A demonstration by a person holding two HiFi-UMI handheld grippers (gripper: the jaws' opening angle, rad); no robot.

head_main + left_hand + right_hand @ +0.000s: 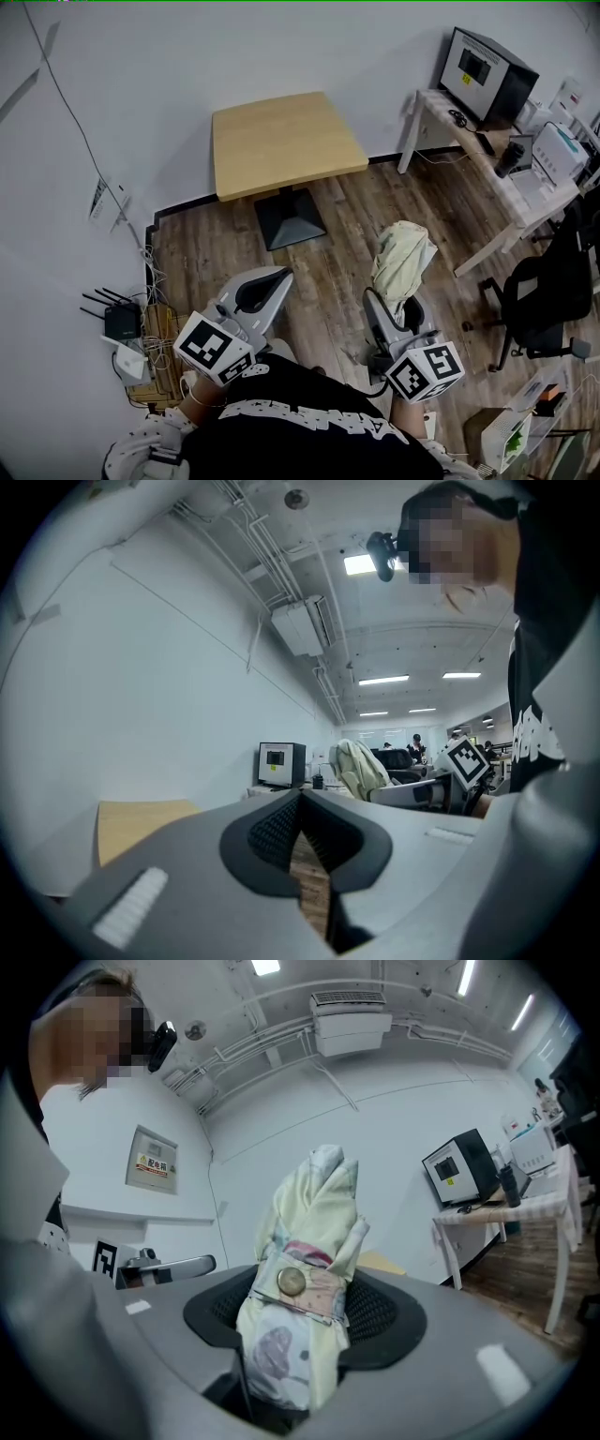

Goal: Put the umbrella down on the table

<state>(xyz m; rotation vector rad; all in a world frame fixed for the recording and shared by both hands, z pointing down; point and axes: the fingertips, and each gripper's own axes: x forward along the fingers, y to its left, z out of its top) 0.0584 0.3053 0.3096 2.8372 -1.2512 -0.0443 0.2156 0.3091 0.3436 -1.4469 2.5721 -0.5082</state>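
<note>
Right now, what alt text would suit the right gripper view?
A folded pale-yellow umbrella, its strap buttoned, stands clamped in the right tongs. Behind are a white wall and a monitor on a desk.

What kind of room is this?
Most likely an office or workroom. A white desk holds a black boxy machine with a screen, a black swivel chair stands beside the desk, and long strip lights run along the ceiling.

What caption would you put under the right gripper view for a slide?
Right gripper clamped on a folded pale-yellow umbrella, its strap buttoned, with a monitor on a white desk behind.
</note>
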